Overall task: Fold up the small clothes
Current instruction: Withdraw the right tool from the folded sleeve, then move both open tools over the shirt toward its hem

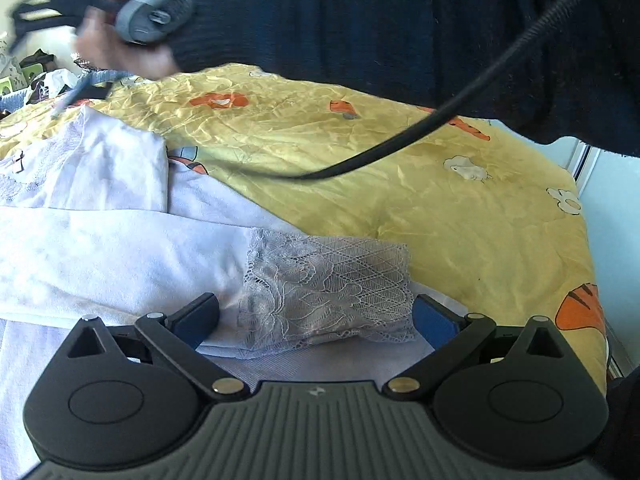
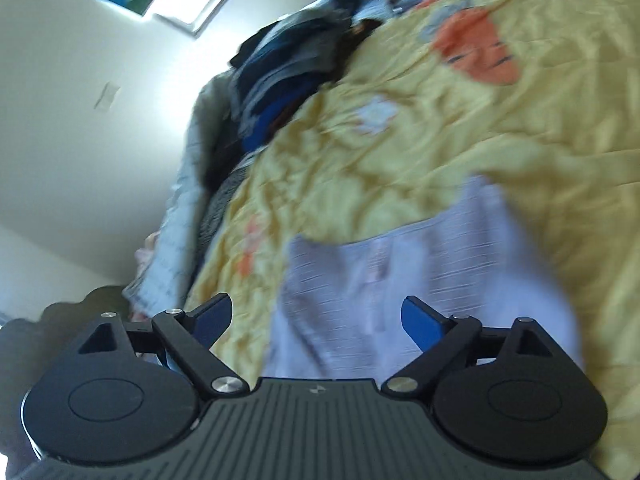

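The yellow quilt [image 1: 400, 184], printed with orange cartoon figures and white flowers, covered the bed and left a wide bare stretch to the right of the clothes, running to its rounded edge by the pale wall [image 1: 616, 184]. The task's garment, a white top with a lace cuff [image 1: 328, 292], lay on the near left part of the quilt, its sleeve folded across the body so that the lace end pointed right; a second white piece [image 1: 100, 164] lay just behind it, partly overlapping. The left gripper [image 1: 316, 316] sat low over the lace cuff with its fingers [image 1: 196, 316] spread to either side of it, released and not pressing the cloth. Above, a hand [image 1: 120, 40] in a dark knitted sleeve [image 1: 360, 20] carried the other tool across the far side of the bed, badly blurred, and a black cable [image 1: 400, 148] swung over the quilt. In the right wrist view the right gripper [image 2: 316, 320] stood wide apart and empty above a pale lilac-white cloth [image 2: 400, 280] near the quilt's [image 2: 440, 140] edge, nothing between its fingers [image 2: 424, 320]. Beyond that edge a heap of dark and blue clothes [image 2: 280, 80] was piled against the cream wall [image 2: 80, 140]; whether it sat in a basket could not be told. A light-blue bin [image 1: 16, 100] at the far left of the left wrist view held crumpled things too small and cut off to name. The whole right wrist view was smeared with motion, so seams and folds there were unreadable.
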`<state>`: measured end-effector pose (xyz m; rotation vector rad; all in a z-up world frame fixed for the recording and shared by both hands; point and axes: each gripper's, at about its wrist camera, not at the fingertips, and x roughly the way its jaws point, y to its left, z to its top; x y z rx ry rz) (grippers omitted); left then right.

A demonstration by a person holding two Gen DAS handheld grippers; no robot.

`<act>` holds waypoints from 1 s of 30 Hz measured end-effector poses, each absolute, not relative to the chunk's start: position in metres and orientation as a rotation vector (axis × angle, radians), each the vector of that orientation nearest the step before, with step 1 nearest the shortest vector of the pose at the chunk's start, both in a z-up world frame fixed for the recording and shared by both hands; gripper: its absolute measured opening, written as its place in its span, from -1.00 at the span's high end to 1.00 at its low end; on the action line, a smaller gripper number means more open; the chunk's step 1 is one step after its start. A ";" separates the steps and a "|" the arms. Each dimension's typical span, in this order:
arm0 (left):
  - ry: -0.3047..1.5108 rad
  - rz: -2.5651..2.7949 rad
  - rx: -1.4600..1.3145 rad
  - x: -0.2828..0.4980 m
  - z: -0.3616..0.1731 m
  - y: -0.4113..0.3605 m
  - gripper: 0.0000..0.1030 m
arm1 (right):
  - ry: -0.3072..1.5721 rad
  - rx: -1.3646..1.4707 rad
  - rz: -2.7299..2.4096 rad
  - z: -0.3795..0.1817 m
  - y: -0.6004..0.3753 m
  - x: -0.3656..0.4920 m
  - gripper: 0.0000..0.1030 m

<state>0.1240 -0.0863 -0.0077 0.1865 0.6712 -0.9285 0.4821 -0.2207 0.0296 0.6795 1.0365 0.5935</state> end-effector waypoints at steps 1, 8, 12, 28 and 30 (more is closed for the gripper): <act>0.671 -0.928 0.188 0.124 -0.007 -0.086 -1.00 | 1.045 0.687 0.562 0.022 -0.230 0.487 -0.71; 0.666 -0.917 0.217 0.122 -0.007 -0.090 -1.00 | 1.010 0.766 0.346 -0.022 -0.260 0.512 -0.38; 0.667 -0.918 0.216 0.123 -0.007 -0.090 -1.00 | 0.979 0.695 0.277 -0.019 -0.258 0.527 -0.16; 0.667 -0.919 0.210 0.123 -0.007 -0.089 -1.00 | 0.918 0.521 0.292 0.010 -0.247 0.503 -0.29; 0.667 -0.920 0.205 0.123 -0.007 -0.089 -1.00 | 0.884 0.523 0.392 0.024 -0.244 0.471 -0.54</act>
